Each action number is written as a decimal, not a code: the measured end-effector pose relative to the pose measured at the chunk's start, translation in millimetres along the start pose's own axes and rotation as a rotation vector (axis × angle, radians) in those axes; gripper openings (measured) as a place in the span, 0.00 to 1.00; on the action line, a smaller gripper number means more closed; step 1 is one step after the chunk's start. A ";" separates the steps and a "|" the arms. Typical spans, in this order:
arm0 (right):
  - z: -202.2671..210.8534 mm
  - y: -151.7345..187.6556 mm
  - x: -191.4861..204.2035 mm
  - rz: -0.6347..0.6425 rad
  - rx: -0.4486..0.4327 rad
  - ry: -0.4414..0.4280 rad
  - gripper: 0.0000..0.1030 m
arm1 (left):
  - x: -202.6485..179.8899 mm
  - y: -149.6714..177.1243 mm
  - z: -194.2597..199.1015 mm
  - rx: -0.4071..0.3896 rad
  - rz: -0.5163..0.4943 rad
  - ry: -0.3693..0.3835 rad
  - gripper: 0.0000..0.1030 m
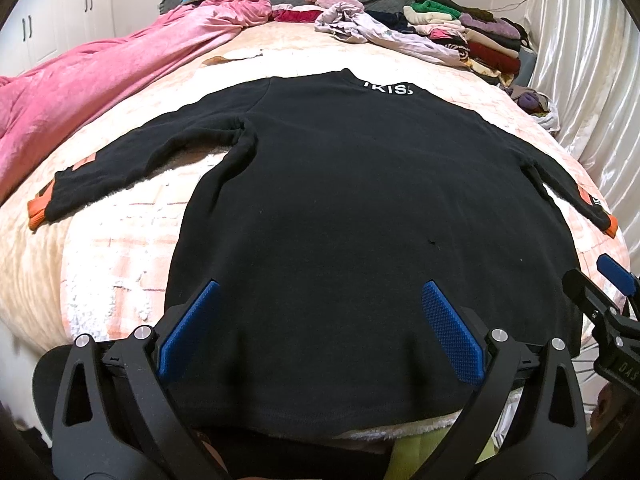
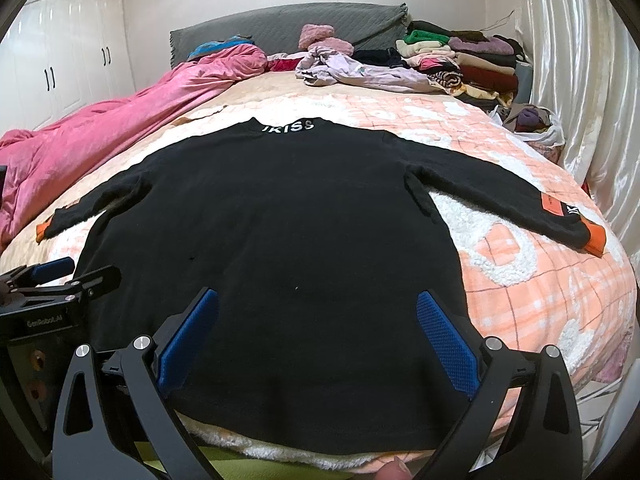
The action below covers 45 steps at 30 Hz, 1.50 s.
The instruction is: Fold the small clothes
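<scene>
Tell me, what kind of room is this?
Most likely a bedroom. There is a big bed with a pink quilt, a grey headboard, white wardrobe doors, and a black sweater spread out for folding.

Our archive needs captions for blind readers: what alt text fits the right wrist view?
A black long-sleeved top lies flat, sleeves spread, on a peach checked blanket, with the open right tongs above its hem. The left tongs show at the left edge; a pink duvet and stacked clothes lie behind.

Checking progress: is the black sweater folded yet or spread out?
Spread out: the black sweater lies flat on the bed, both sleeves extended sideways, nothing folded over.
</scene>
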State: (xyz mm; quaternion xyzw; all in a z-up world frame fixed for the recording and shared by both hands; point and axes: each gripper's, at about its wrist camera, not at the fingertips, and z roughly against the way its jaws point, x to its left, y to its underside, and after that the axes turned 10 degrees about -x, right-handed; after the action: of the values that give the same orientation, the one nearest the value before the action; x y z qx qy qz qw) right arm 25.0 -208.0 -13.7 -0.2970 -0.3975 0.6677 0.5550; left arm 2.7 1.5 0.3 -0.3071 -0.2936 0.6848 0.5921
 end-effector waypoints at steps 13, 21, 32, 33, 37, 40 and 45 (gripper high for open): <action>-15.3 -15.7 -33.5 -0.039 -0.017 0.067 0.96 | -18.1 -21.9 -14.8 0.005 -0.040 0.007 0.92; -25.5 -24.2 -74.7 -0.111 -0.021 0.137 0.96 | -29.1 -42.4 -31.5 0.014 -0.053 0.029 0.92; -32.2 -34.9 -128.6 -0.181 -0.049 0.236 0.96 | -41.9 -61.3 -57.0 0.039 -0.056 0.063 0.92; -32.8 -36.2 -133.2 -0.187 -0.051 0.247 0.96 | -42.8 -62.6 -59.2 0.040 -0.055 0.064 0.92; -36.3 -41.4 -153.8 -0.217 -0.060 0.288 0.96 | -47.2 -69.0 -67.6 0.043 -0.063 0.070 0.92; -38.0 -44.8 -169.3 -0.227 -0.066 0.327 0.96 | -51.1 -73.7 -75.0 0.047 -0.065 0.075 0.92; -39.9 -48.6 -197.7 -0.241 -0.066 0.394 0.96 | -62.9 -77.5 -81.0 0.050 -0.092 0.084 0.92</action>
State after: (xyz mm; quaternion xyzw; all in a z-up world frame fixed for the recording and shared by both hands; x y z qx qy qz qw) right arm 124.1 -389.9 -1.0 -0.3897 -0.3356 0.5124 0.6877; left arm 120.7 -47.9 12.4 -0.3069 -0.2649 0.6504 0.6423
